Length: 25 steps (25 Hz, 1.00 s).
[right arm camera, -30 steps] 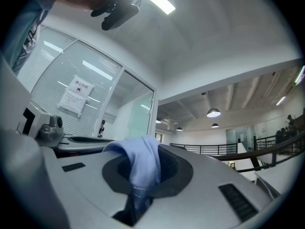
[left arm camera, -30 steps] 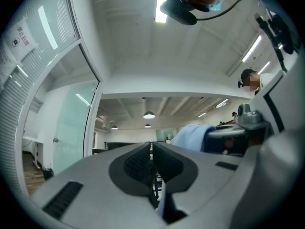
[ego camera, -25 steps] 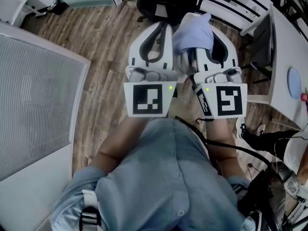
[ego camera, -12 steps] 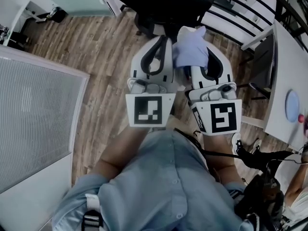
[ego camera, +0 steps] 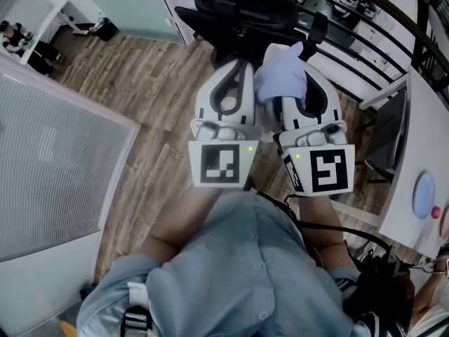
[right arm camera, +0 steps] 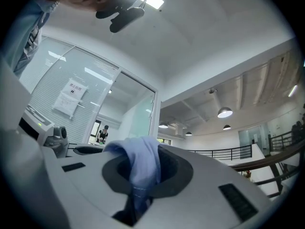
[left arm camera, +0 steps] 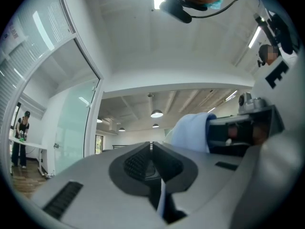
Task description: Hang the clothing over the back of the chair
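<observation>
A pale blue piece of clothing [ego camera: 280, 79] is bunched over the tips of my right gripper [ego camera: 306, 90], which is shut on it; in the right gripper view the clothing [right arm camera: 140, 168] drapes out between the closed jaws. My left gripper [ego camera: 233, 72] is held close beside it, jaws together, and in the left gripper view a thin strip of the clothing [left arm camera: 161, 199] shows pinched low between them. Both grippers are held up, pointing a little above level. The black office chair [ego camera: 242, 12] stands just ahead of them on the wooden floor.
A frosted glass partition [ego camera: 49, 167] runs along the left. On the right a white desk [ego camera: 414, 146] carries a round blue object [ego camera: 423, 196]. Behind the chair is a black railing [ego camera: 365, 5]. Cables and dark gear [ego camera: 382, 272] lie at lower right. A person [left arm camera: 21, 137] stands far off.
Both grippers have moved forward side by side with the clothing, a little higher. The black chair now shows larger and closer ahead of them.
</observation>
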Motion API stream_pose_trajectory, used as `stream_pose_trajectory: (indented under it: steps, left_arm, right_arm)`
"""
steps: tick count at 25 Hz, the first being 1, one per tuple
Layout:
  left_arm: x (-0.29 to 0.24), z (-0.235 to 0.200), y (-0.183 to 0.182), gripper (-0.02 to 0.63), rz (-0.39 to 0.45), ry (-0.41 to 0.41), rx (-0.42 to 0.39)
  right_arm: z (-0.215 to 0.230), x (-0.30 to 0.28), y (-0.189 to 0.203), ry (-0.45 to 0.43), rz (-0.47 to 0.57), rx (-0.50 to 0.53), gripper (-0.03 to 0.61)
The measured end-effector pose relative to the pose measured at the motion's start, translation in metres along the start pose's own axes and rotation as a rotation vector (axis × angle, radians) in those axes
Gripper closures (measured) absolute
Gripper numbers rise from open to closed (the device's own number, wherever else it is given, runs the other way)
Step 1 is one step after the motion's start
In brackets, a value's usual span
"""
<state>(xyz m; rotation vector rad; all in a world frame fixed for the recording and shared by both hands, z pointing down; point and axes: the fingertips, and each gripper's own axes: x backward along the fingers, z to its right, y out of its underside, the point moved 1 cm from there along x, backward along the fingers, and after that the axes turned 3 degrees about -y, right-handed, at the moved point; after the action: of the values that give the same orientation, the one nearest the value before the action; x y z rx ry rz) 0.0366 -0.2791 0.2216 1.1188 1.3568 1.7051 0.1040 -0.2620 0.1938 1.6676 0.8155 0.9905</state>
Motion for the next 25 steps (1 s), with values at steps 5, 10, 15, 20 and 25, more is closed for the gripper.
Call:
stream_pose_trajectory:
  steps: [5, 10, 15, 20, 25]
  left_arm:
    - [-0.014, -0.011, 0.001, 0.591, 0.011, -0.015, -0.010]
    - [-0.032, -0.023, 0.009, 0.591, 0.003, -0.010, 0.000]
    - [-0.050, -0.039, 0.014, 0.591, 0.007, -0.010, 0.012]
    - [-0.076, -0.056, 0.001, 0.591, 0.037, 0.005, -0.001]
    - [-0.118, -0.075, -0.019, 0.591, 0.086, 0.026, -0.009]
  right_arm:
    - [0.004, -0.019, -0.002, -0.018, 0.012, 0.008, 0.546]
    - [0.007, -0.042, 0.006, -0.023, 0.005, 0.004, 0.546]
    - [0.008, -0.069, 0.010, -0.037, -0.005, 0.007, 0.546]
    - [0.016, -0.104, 0.000, -0.055, 0.008, 0.023, 0.546]
    - [0.033, -0.150, -0.019, -0.063, 0.045, 0.053, 0.546]
